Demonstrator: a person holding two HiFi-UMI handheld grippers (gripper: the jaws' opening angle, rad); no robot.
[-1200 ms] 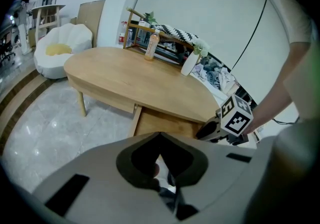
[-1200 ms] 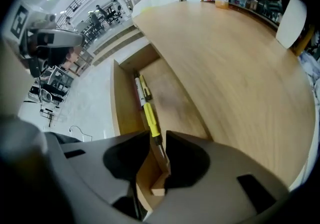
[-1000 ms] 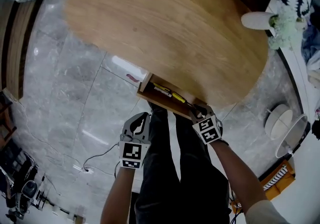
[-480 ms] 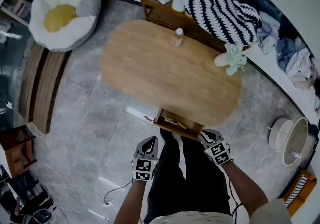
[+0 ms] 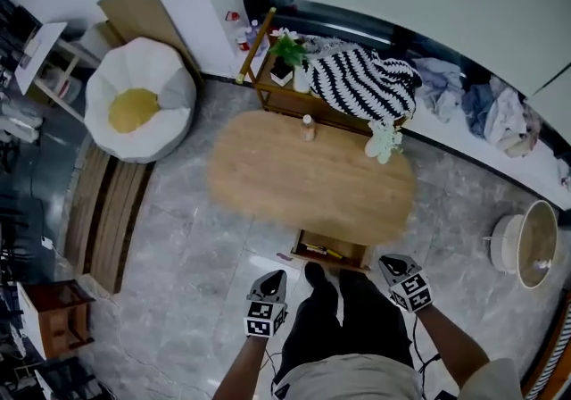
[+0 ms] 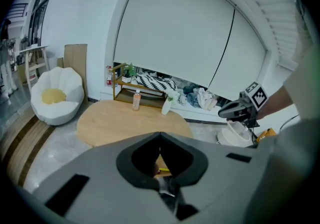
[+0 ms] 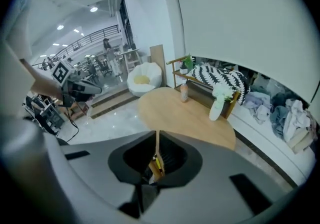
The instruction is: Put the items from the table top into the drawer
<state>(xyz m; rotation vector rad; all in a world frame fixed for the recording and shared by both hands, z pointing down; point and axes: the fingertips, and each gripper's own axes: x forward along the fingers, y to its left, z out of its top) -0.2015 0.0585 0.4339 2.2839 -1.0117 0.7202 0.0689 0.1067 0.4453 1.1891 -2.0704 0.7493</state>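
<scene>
The oval wooden table (image 5: pixel 312 179) stands far below me. On its far side are a small bottle (image 5: pixel 308 128) and a white vase with flowers (image 5: pixel 382 141). Under its near edge the drawer (image 5: pixel 332 254) hangs open with yellow items inside. My left gripper (image 5: pixel 268 287) and right gripper (image 5: pixel 401 269) are raised on either side of the person's legs, both shut and empty, apart from the drawer. In the left gripper view the shut left gripper (image 6: pixel 160 135) points down at the table (image 6: pixel 125 123). The right gripper (image 7: pixel 157 135) frames the drawer (image 7: pixel 156 165) below it.
A white beanbag chair (image 5: pixel 138 108) sits at the left. A wooden shelf with a striped blanket (image 5: pixel 357 81) stands behind the table. A round white fan (image 5: pixel 522 246) is at the right, and wooden steps (image 5: pixel 107 220) at the left. The floor is grey marble.
Both grippers and the head have risen well above the table. The right gripper, which was at the drawer front, has come away from it. The drawer stays open.
</scene>
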